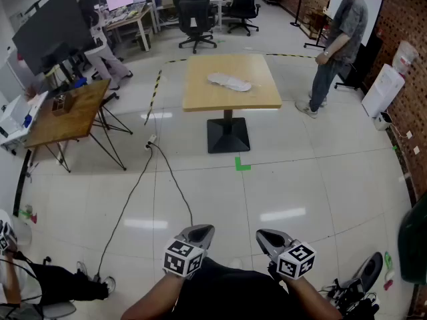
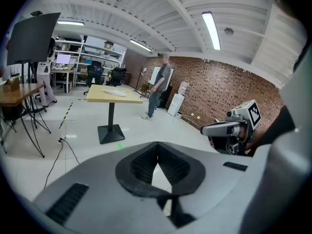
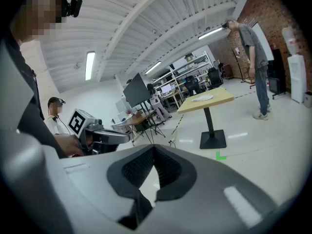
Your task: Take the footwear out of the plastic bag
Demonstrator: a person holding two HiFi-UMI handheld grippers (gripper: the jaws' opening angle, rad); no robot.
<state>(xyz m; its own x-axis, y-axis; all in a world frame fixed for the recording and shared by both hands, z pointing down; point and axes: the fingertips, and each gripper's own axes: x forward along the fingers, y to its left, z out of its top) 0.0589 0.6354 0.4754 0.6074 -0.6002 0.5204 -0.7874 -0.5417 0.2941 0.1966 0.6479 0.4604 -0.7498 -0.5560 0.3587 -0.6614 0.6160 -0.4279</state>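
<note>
A clear plastic bag with pale footwear inside [image 1: 229, 81] lies on the square wooden table [image 1: 260, 95] across the room. It also shows small and far off as the bag [image 2: 115, 92] in the left gripper view and the bag [image 3: 202, 97] in the right gripper view. My left gripper [image 1: 202, 231] and right gripper [image 1: 266, 236] are held side by side close to my body, far short of the table. Both sets of jaws are shut with nothing between them, as the left gripper [image 2: 157, 159] and the right gripper [image 3: 154, 161] show in their own views.
A person [image 1: 339, 42] stands right of the table. A folding wooden table [image 1: 70, 112] is at the left, with a black cable [image 1: 163, 169] trailing over the floor. Green tape [image 1: 242, 165] marks the tiles. Office chairs [image 1: 195, 19] stand behind. Shoes [image 1: 353, 287] lie at lower right.
</note>
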